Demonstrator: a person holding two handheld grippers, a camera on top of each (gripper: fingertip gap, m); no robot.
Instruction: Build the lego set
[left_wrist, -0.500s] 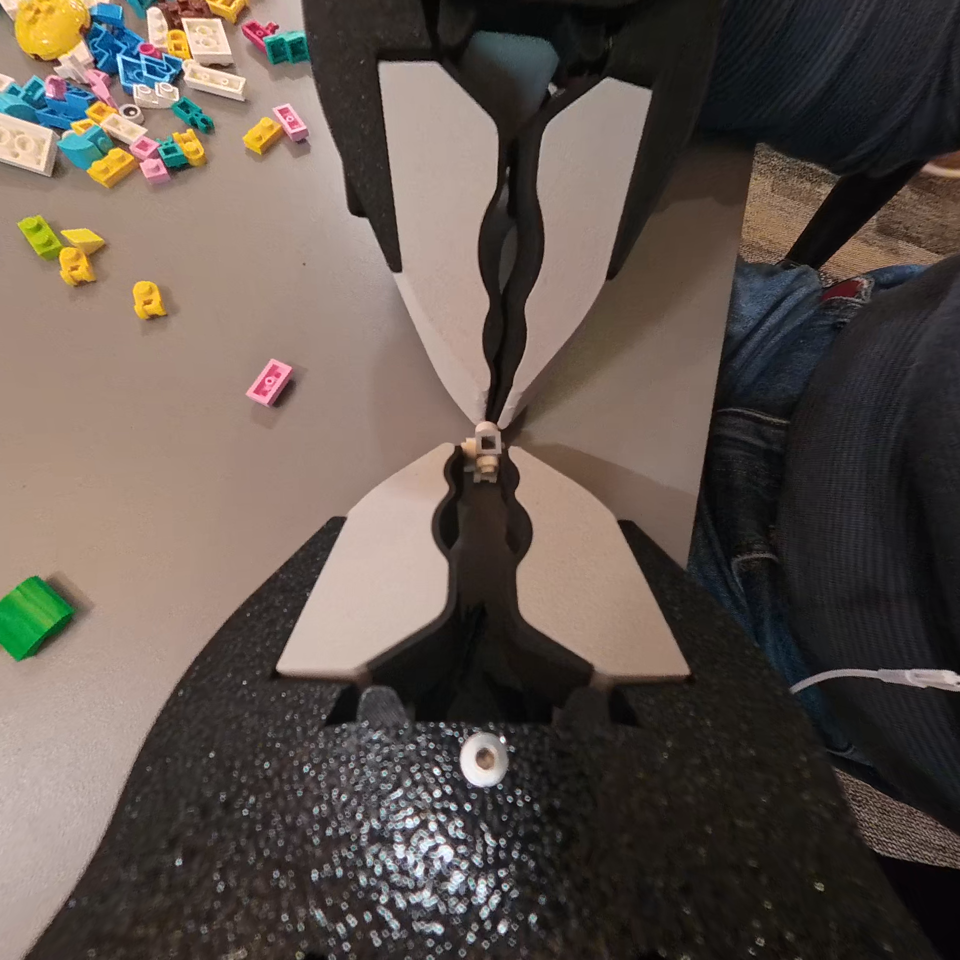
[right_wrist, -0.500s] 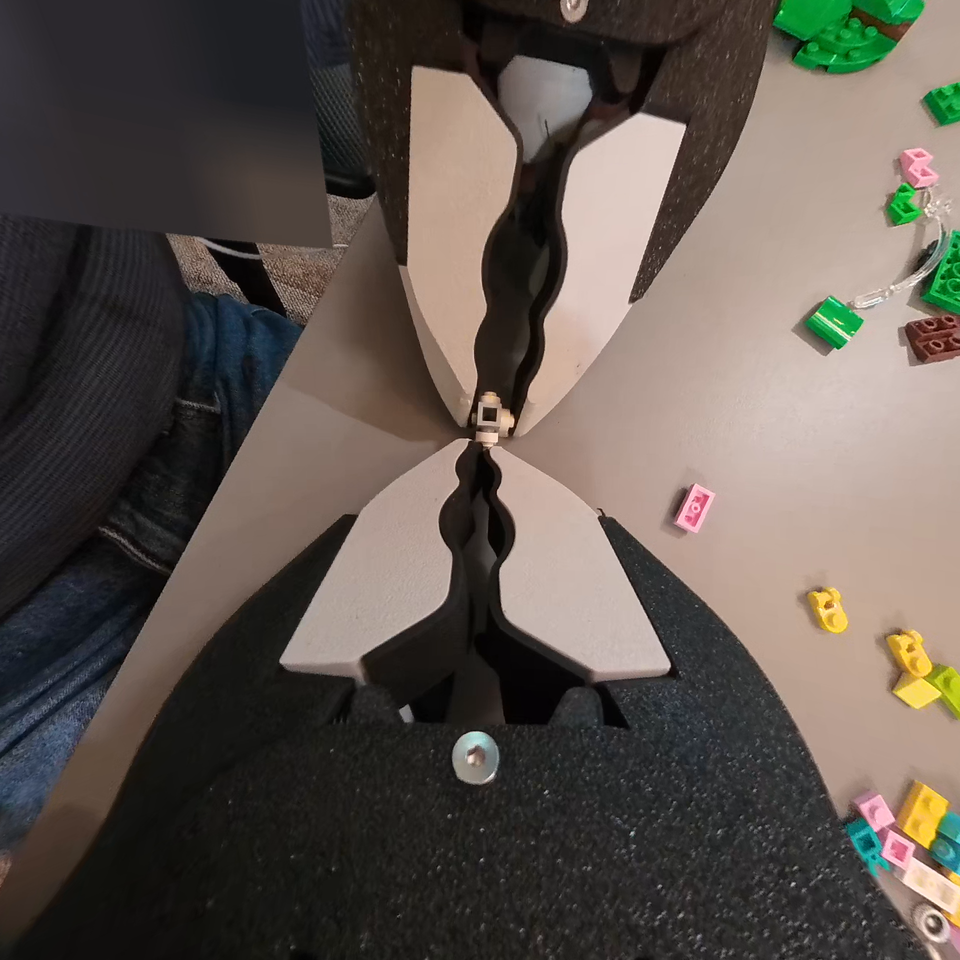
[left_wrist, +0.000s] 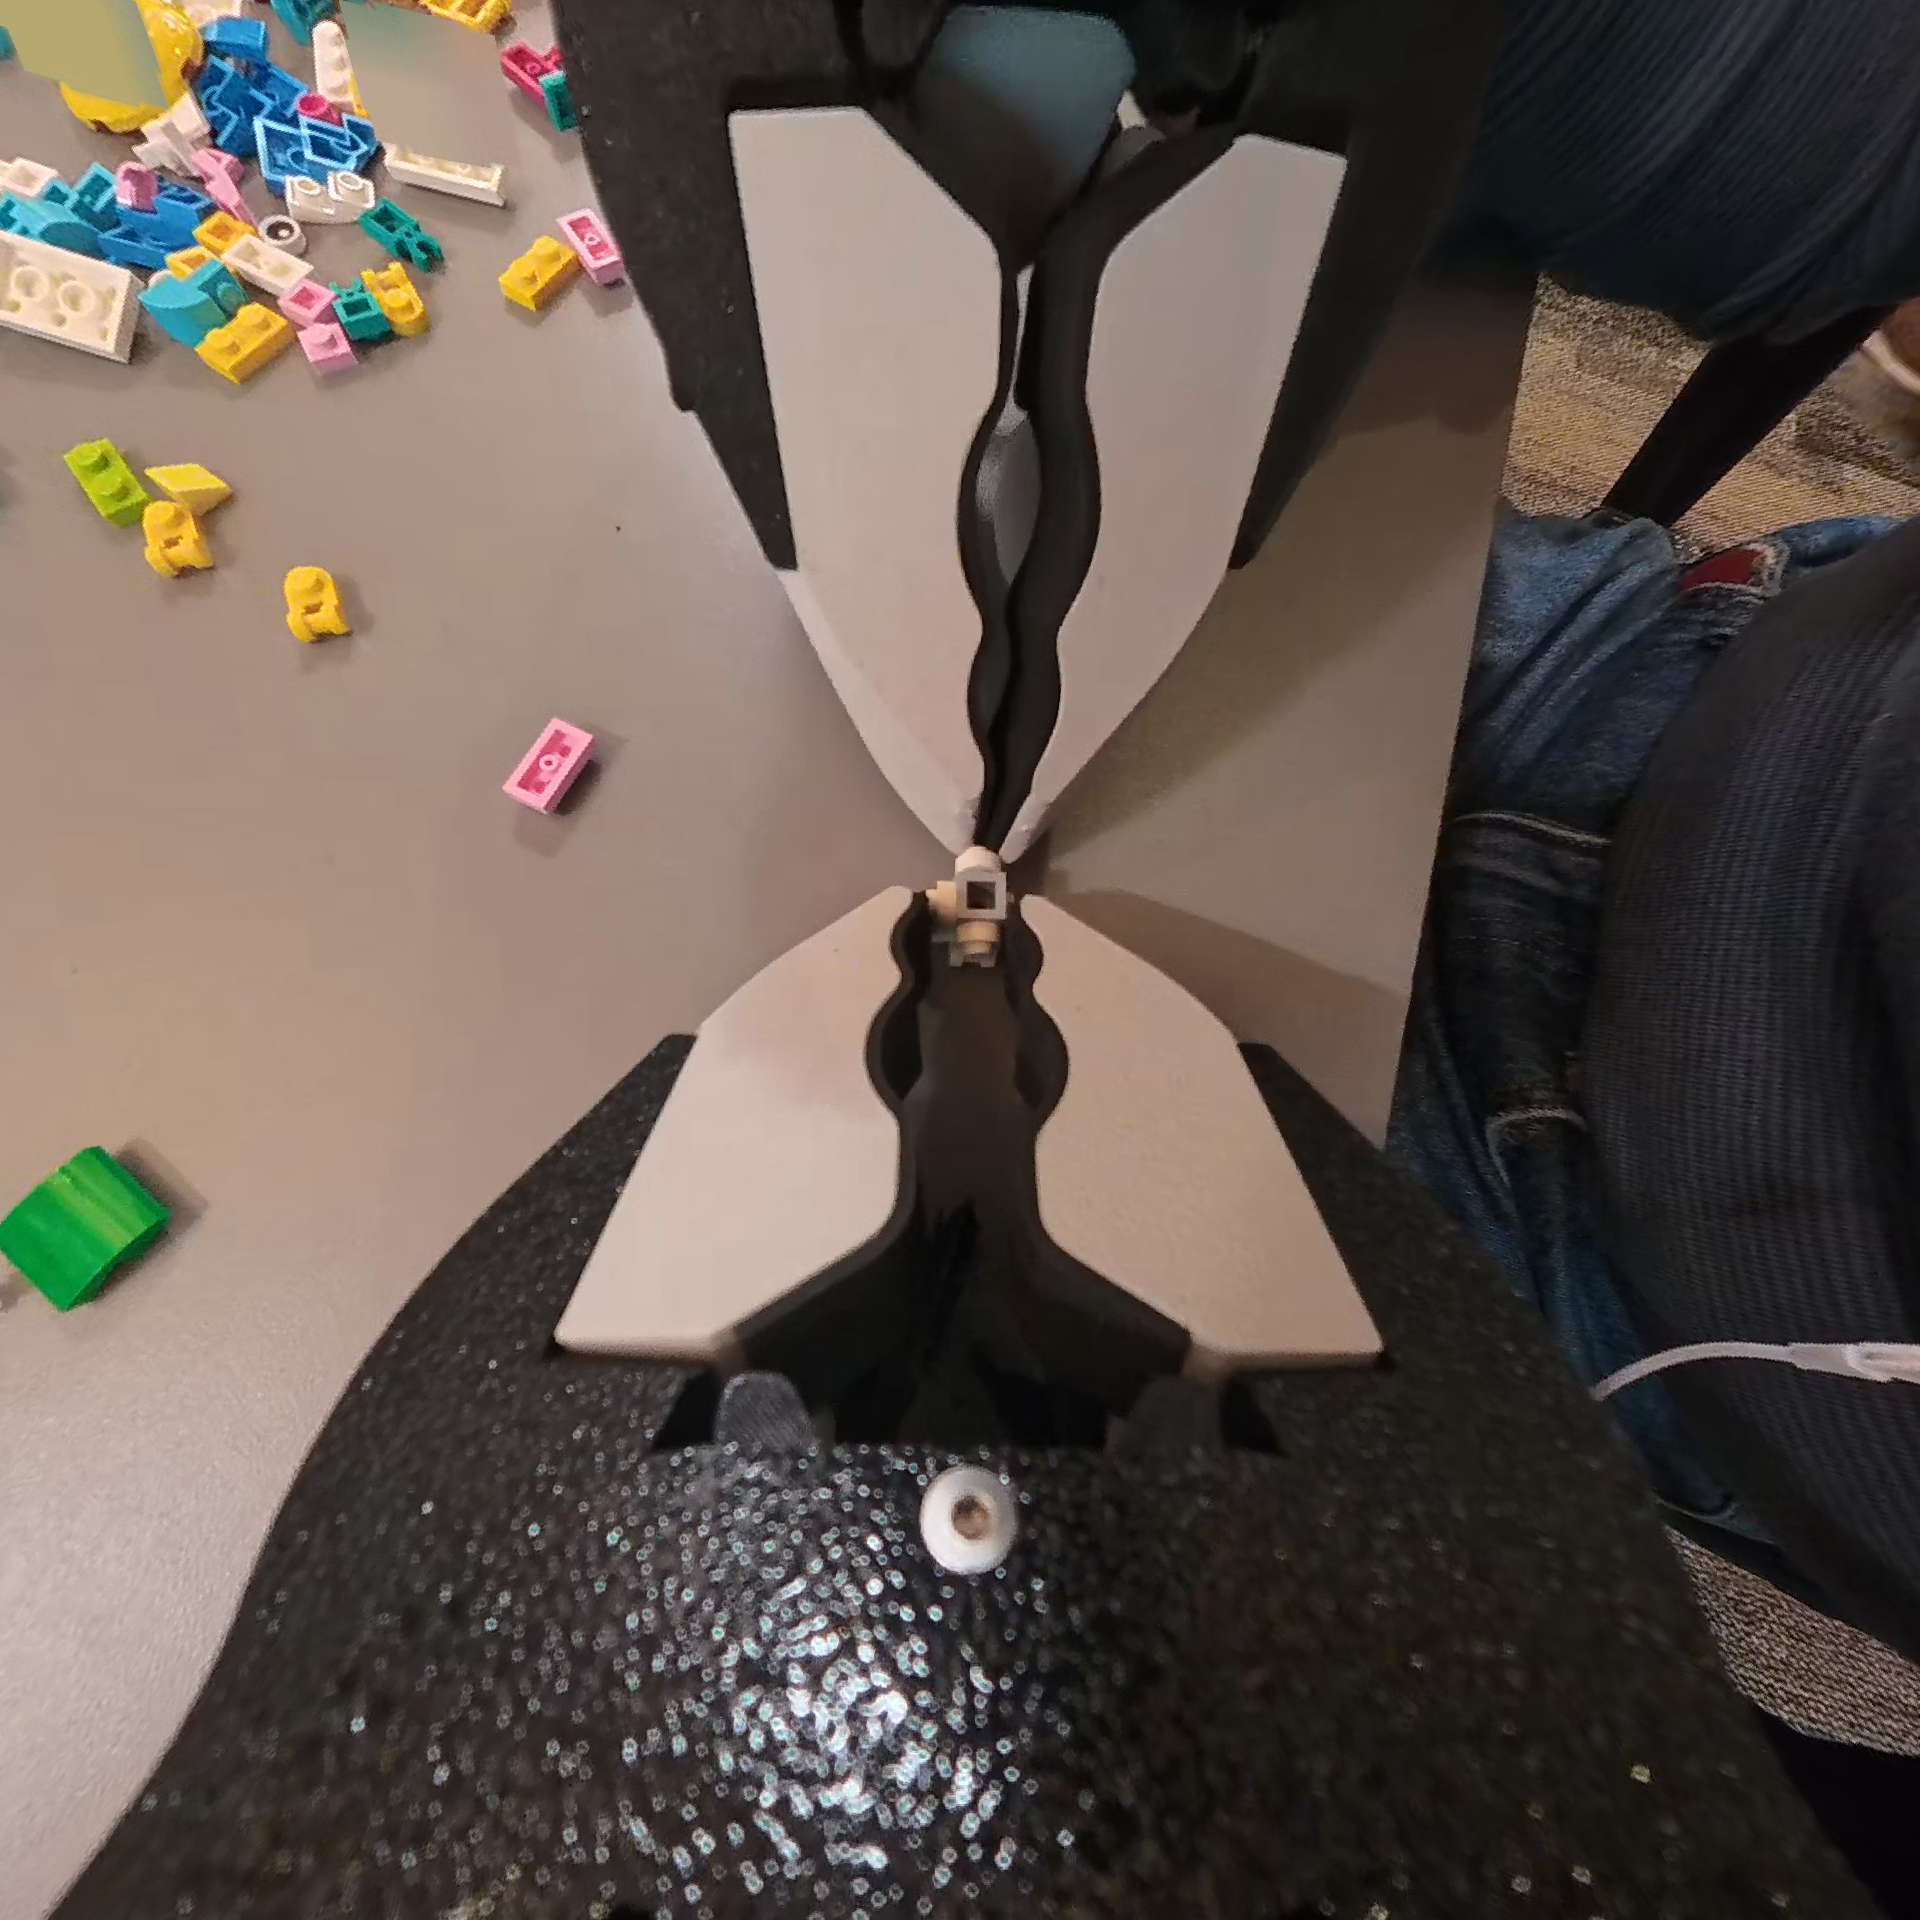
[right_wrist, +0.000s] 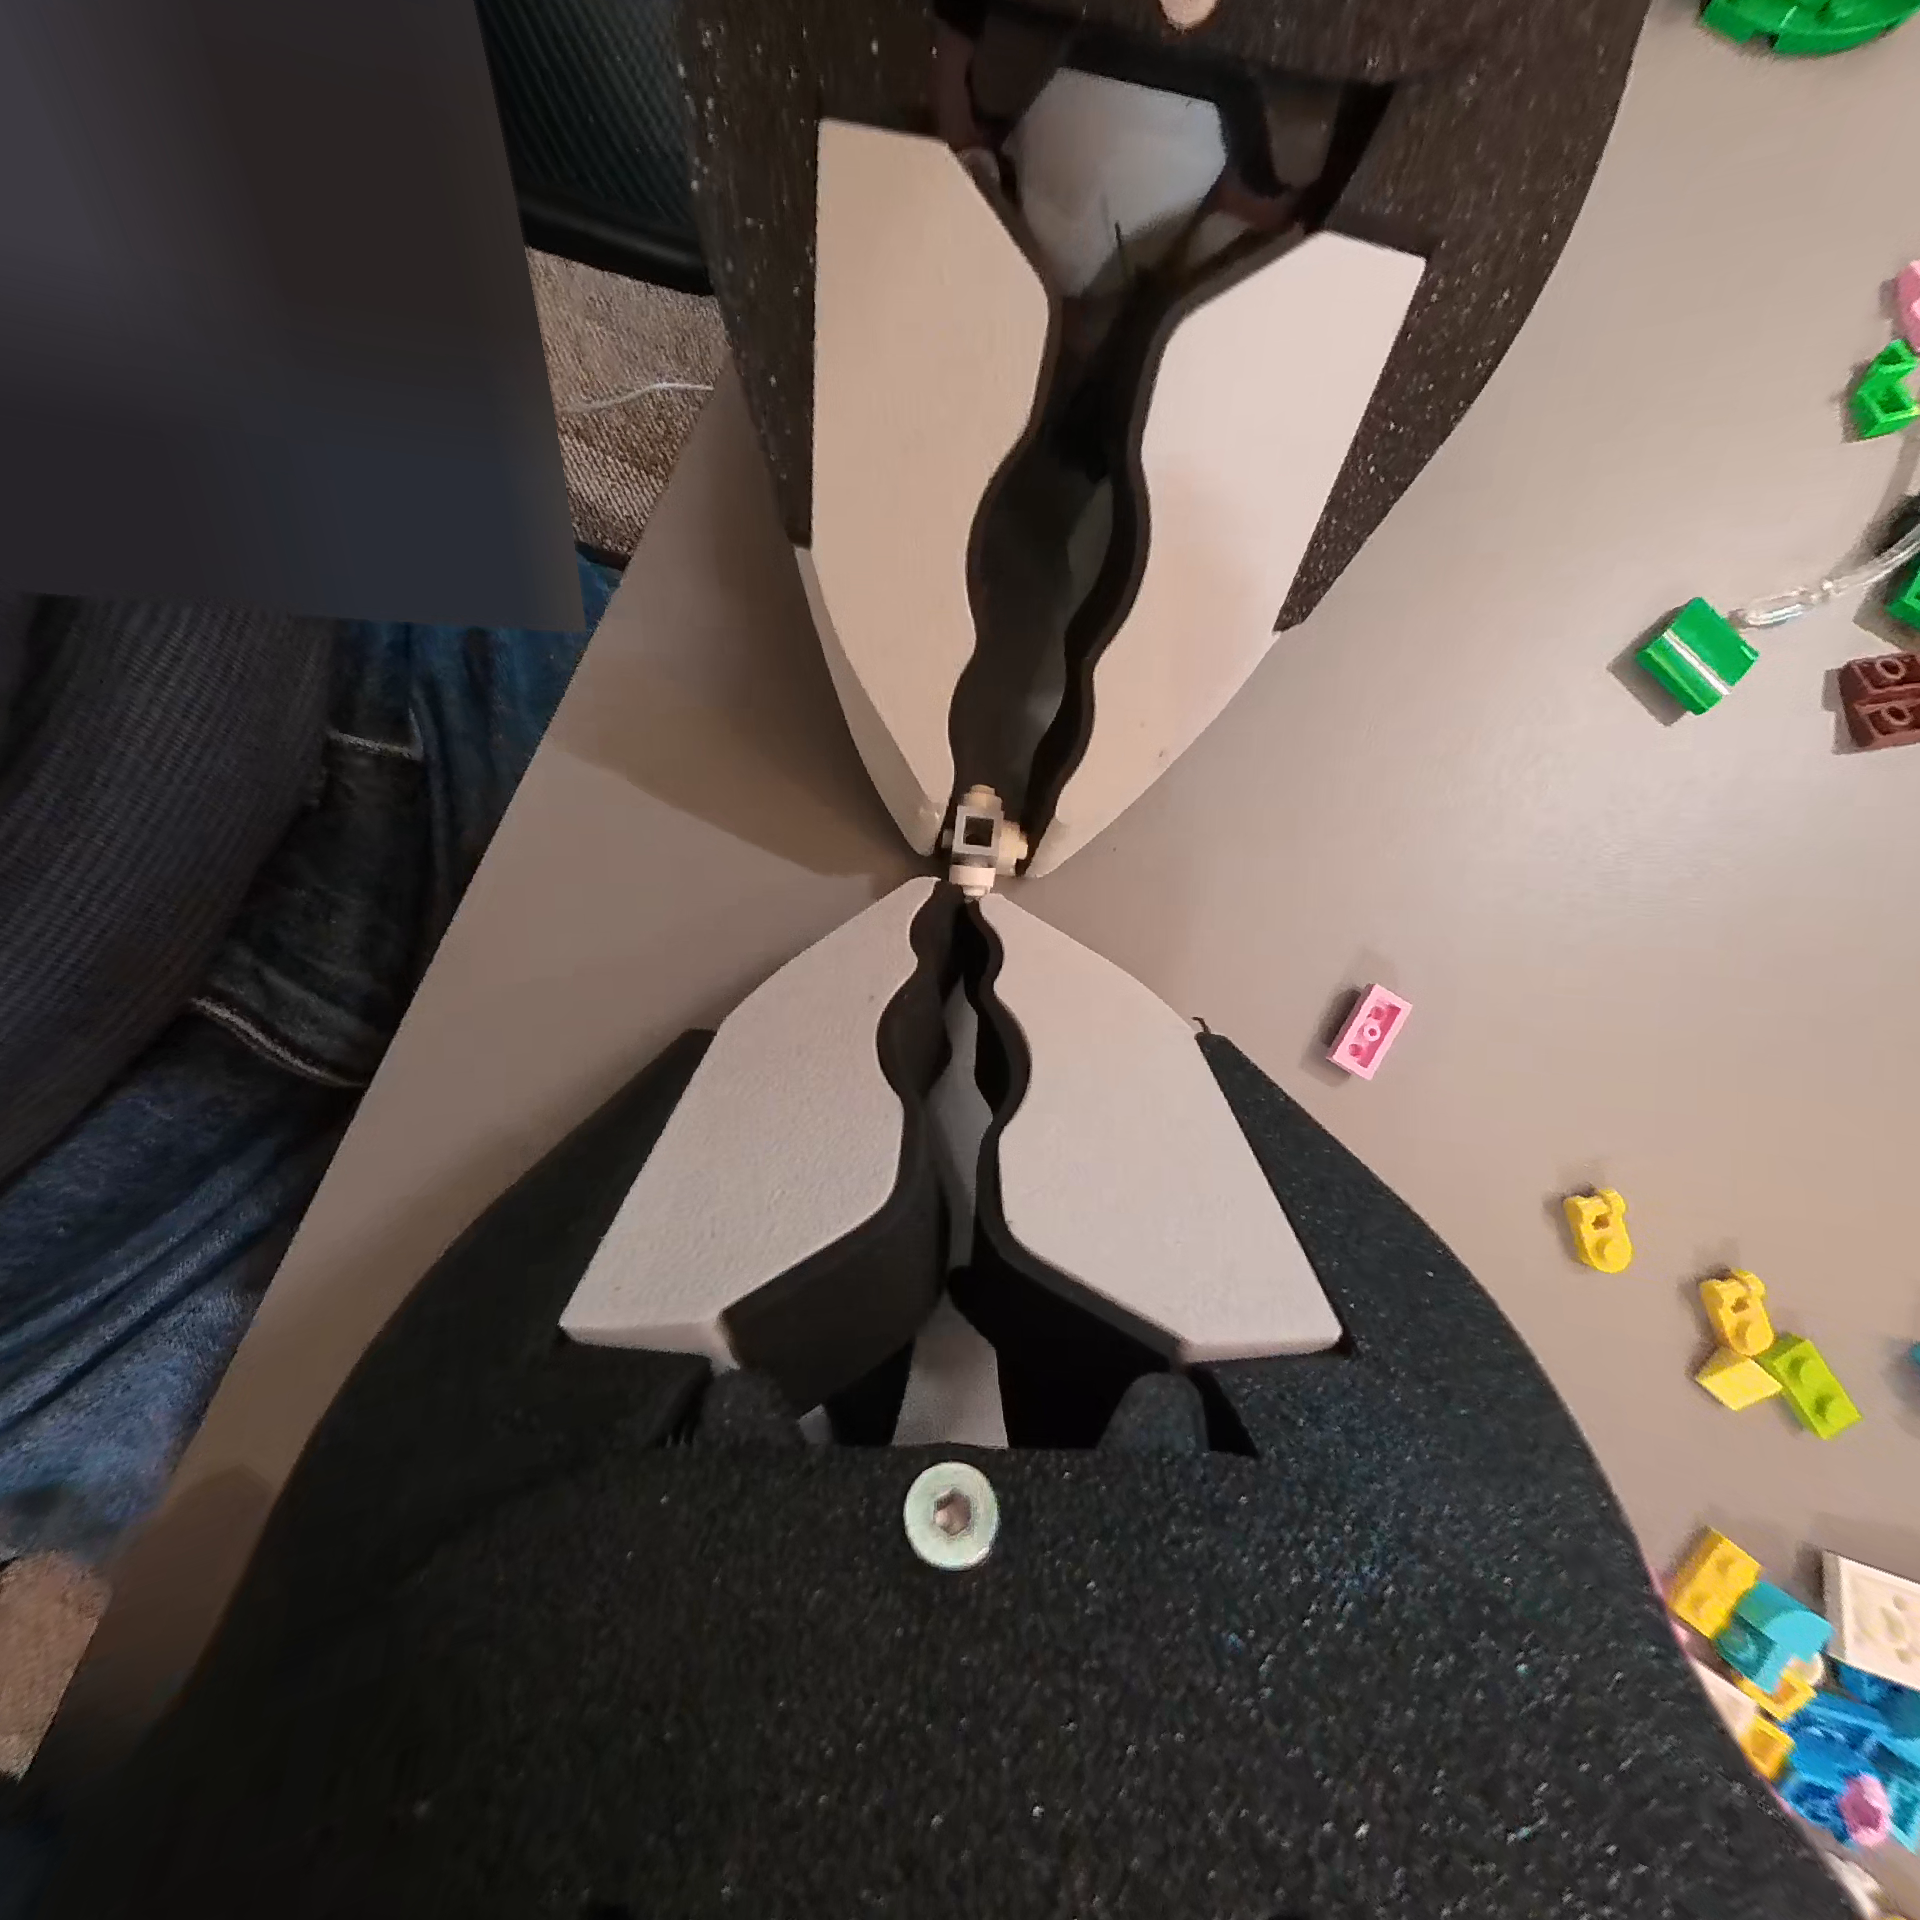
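Change since the earlier frame: almost none. Your two tools hold the same tip-to-tip pose at frame centre; the small pale piece sits a shade differently against the far tips, and nothing on the desk has shifted.

Item: left tool (left_wrist: 971, 925), clenched on the tiny grey-and-cream lego assembly (left_wrist: 977, 904).
Item: right tool (right_wrist: 961, 899), closed on the cream stud at the assembly's other end.
Reading: the join looks mid-press, not yet clearly seated, so keep the squeeze in line.

Room: in the left wrist view the desk (left_wrist: 312, 935) edge runs down the right of the frame, close beside the tools, with a person's lap beyond it; a dropped piece could fall there. Open desk lies to frame left, holding only a pink plate (left_wrist: 549, 764), a green curved brick (left_wrist: 78, 1226) and the loose brick pile (left_wrist: 208, 229) upper left.
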